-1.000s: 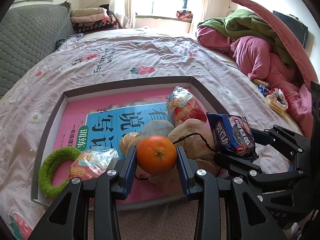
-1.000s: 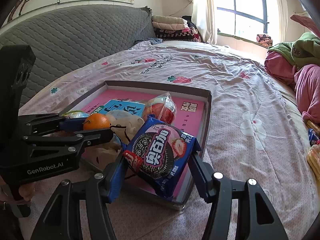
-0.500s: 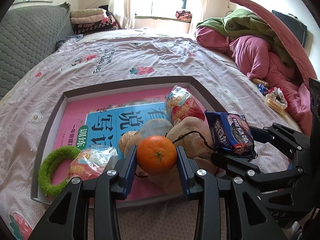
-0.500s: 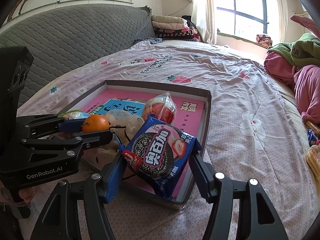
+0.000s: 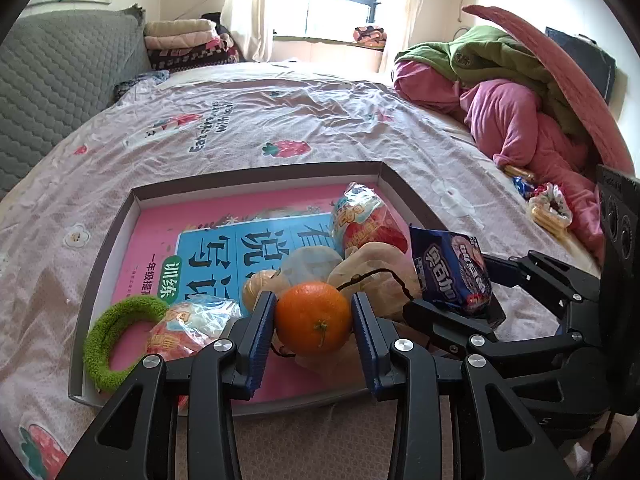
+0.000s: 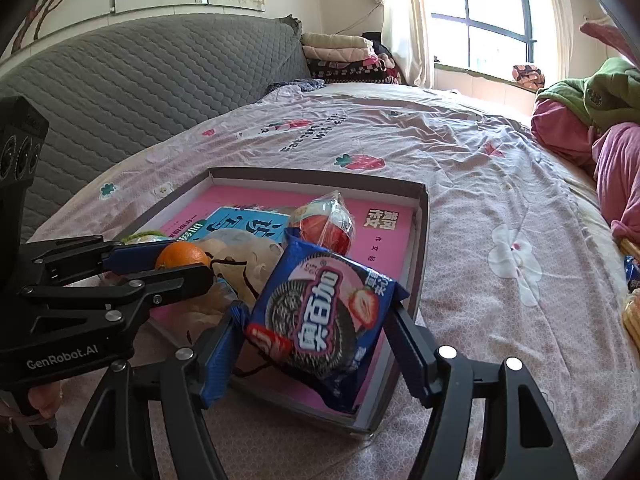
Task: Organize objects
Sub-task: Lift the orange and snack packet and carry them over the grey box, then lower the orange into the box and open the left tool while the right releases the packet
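My left gripper (image 5: 314, 322) is shut on an orange (image 5: 313, 323) and holds it over the near edge of a shallow grey box (image 5: 256, 172) on the bed. My right gripper (image 6: 320, 320) is shut on a blue cookie packet (image 6: 320, 312) above the box's near right corner (image 6: 420, 240); the packet also shows in the left wrist view (image 5: 450, 270). The orange shows in the right wrist view (image 6: 182, 255). In the box lie a pink and blue book (image 5: 224, 252), a beige drawstring pouch (image 5: 372, 268), two wrapped red snacks (image 5: 360, 220) (image 5: 192, 328) and a green ring (image 5: 108, 340).
The box lies on a pink strawberry-print bedsheet (image 5: 280, 120). A pile of pink and green bedding (image 5: 512, 96) is at the right, with loose snack packets (image 5: 548, 208) beside it. A grey quilted headboard (image 6: 160, 80) stands at the left.
Both grippers keep their hold and have barely shifted. The orange has turned a little in the left gripper.
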Demonstrator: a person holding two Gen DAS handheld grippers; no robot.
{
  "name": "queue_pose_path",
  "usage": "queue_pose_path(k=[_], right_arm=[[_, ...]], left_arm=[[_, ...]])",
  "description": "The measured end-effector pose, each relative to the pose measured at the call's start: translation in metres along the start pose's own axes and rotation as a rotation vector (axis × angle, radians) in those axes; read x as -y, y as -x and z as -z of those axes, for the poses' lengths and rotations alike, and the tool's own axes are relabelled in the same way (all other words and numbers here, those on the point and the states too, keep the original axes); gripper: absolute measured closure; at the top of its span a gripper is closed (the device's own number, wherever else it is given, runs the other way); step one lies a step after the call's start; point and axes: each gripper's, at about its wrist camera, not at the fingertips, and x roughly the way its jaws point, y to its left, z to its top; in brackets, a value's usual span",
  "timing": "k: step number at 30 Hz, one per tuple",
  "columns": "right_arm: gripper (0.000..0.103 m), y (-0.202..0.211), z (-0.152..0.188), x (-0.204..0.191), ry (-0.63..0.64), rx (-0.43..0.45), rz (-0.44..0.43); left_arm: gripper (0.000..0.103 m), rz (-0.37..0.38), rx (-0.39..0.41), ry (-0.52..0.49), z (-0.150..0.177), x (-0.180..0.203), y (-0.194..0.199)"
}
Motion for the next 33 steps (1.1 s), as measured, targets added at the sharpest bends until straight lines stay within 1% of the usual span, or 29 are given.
queue_pose_path(k=[4, 13, 29, 31, 32, 33], right_arm=[[0.033, 0.003, -0.001, -0.001, 0.0, 0.01, 0.011], [0.032, 0.014, -0.006, 0.001, -0.013, 0.047, 0.006], [0.032, 0.033, -0.012, -0.004, 0.005, 0.099, 0.012], [0.032, 0.034, -0.013, -0.004, 0.004, 0.103, 0.011], [0.032, 0.036, -0.012, -0.005, 0.003, 0.107, 0.011], [0.032, 0.037, -0.012, -0.005, 0.003, 0.109, 0.011]], left_arm=[[0.063, -0.004, 0.012, 0.001, -0.002, 0.0, 0.004], [0.062, -0.004, 0.026, 0.004, -0.008, -0.001, 0.012], [0.062, -0.011, 0.04, -0.003, -0.011, 0.0, 0.023], [0.057, -0.012, 0.042, -0.002, -0.012, 0.0, 0.024], [0.052, -0.013, 0.044, -0.002, -0.012, 0.0, 0.025], [0.05, -0.016, 0.046, -0.002, -0.012, 0.0, 0.027]])
